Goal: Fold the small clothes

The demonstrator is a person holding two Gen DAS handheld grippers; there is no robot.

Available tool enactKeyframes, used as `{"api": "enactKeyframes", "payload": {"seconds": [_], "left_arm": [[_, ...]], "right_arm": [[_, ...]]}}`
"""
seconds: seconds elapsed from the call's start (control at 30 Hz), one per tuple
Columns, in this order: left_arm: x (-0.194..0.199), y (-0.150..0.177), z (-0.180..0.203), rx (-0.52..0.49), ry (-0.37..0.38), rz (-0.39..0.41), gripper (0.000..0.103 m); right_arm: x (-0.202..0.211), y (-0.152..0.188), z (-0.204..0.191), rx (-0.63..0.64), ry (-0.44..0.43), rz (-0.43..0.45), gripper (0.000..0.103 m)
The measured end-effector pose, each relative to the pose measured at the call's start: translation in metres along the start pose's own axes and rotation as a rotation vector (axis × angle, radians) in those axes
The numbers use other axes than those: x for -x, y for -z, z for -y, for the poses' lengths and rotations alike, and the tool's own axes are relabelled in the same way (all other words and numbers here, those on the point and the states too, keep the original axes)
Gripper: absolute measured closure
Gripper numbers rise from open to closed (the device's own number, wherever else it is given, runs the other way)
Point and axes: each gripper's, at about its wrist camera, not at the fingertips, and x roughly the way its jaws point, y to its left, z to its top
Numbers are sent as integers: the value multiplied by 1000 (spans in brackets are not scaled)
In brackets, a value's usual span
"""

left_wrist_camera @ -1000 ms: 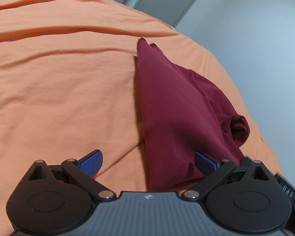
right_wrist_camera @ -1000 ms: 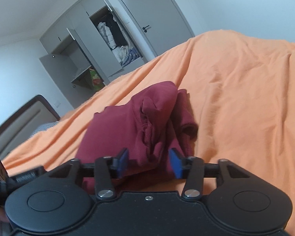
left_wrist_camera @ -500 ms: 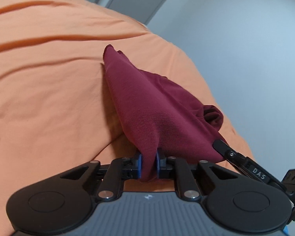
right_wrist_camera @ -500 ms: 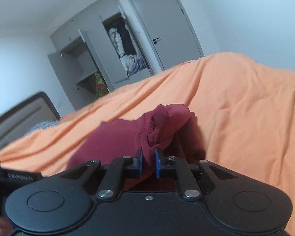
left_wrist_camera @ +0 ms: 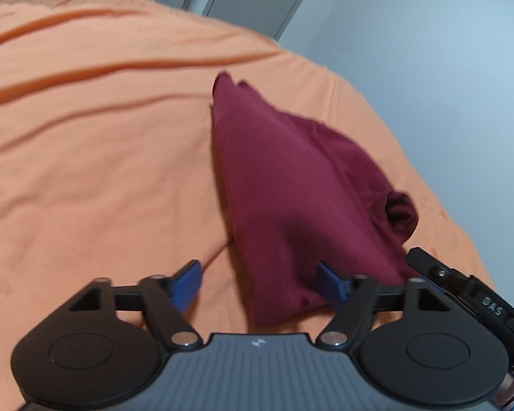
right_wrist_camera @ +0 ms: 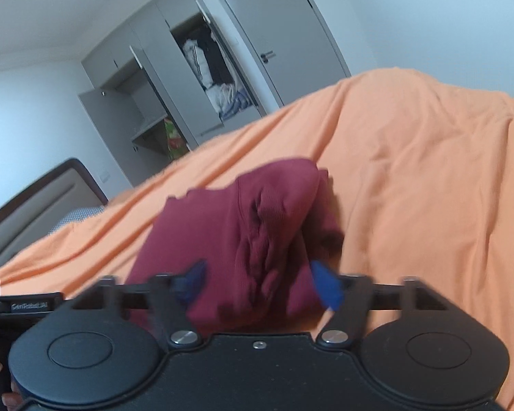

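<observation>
A dark red garment [left_wrist_camera: 291, 185] lies bunched on the orange bedspread [left_wrist_camera: 102, 144], its near corner between my left gripper's blue pads. My left gripper [left_wrist_camera: 260, 282] is open, pads wide apart, the cloth resting loose near the right pad [left_wrist_camera: 330, 286]. In the right wrist view the same dark red garment [right_wrist_camera: 257, 226] is heaped with gathered folds just ahead of my right gripper [right_wrist_camera: 260, 282], which is open too, with its pads either side of the cloth. The right gripper's body [left_wrist_camera: 462, 294] shows at the lower right of the left wrist view.
The orange bedspread [right_wrist_camera: 428, 178] covers the whole bed, with long creases on the left. A grey wardrobe [right_wrist_camera: 174, 78] with open doors and a shut grey door [right_wrist_camera: 281, 30] stand beyond. A dark headboard [right_wrist_camera: 41, 198] is at the left. A white wall [left_wrist_camera: 445, 68] runs along the bed's right side.
Both grippers were shut on the dark red garment half a second ago; both have now opened and let it go. The cloth has dropped back onto the bedspread.
</observation>
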Motion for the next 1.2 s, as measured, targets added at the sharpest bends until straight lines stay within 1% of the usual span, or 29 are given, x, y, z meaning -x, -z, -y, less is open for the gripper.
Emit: {"api": "enactKeyframes", "payload": {"seconds": [0.03, 0.1, 0.17, 0.23, 0.27, 0.3, 0.33, 0.4, 0.43, 0.5, 0.57, 0.63, 0.67, 0.77, 0.83, 0.9, 0.97, 1.03, 1.1, 1.13, 1.2], "left_arm": [[3, -2, 1, 3, -1, 20, 10], [3, -10, 1, 19, -33, 59, 2], [-2, -19, 2, 32, -70, 95, 2], [-8, -28, 2, 48, -90, 117, 2], [-11, -32, 3, 61, -96, 123, 2], [-15, -36, 1, 76, -99, 124, 2], [-20, -40, 2, 88, -101, 120, 2], [-21, -41, 3, 98, -96, 117, 2], [-21, -40, 4, 94, -94, 117, 2], [-21, -38, 6, 79, -97, 115, 2], [-21, -38, 7, 69, -95, 118, 2], [-20, -40, 8, 70, -86, 130, 2], [-20, -42, 8, 73, -84, 136, 2], [-24, -47, 6, 80, -90, 139, 1], [-33, -48, 2, 77, -104, 133, 1], [-47, -48, -5, 82, -148, 87, 2], [-59, -44, -12, 93, -149, 47, 3], [-60, -41, -15, 107, -147, 56, 3], [-57, -41, -14, 104, -148, 61, 4], [-56, -42, -13, 104, -144, 66, 4], [-53, -46, -10, 101, -132, 81, 4]], "right_arm": [[-3, -5, 0, 0, -2, 4, 20], [-12, -19, 0, 2, -1, 21, 20], [-25, -32, 3, -10, 2, 33, 21], [-42, -43, 10, -49, 20, 15, 26], [-52, -48, 14, -69, 31, -1, 32], [-63, -52, 20, -91, 58, -21, 44], [-70, -54, 24, -109, 83, -37, 50], [-79, -56, 33, -141, 83, -48, 79], [-81, -57, 34, -146, 80, -50, 83], [-79, -59, 32, -101, 89, -29, 89], [-73, -62, 28, -51, 103, 16, 91], [-69, -63, 27, -26, 123, 41, 91], [-70, -63, 27, -19, 133, 41, 92], [-77, -54, 32, -26, 162, 6, 92], [-82, -48, 37, -35, 177, -9, 92], [-84, -45, 41, -39, 183, -15, 92], [-84, -45, 40, -34, 183, -19, 89], [-82, -46, 36, -15, 188, -13, 81], [-76, -47, 32, 6, 192, 5, 69], [-73, -48, 30, 19, 190, 10, 64], [-72, -50, 22, 57, 186, 24, 43]]}}
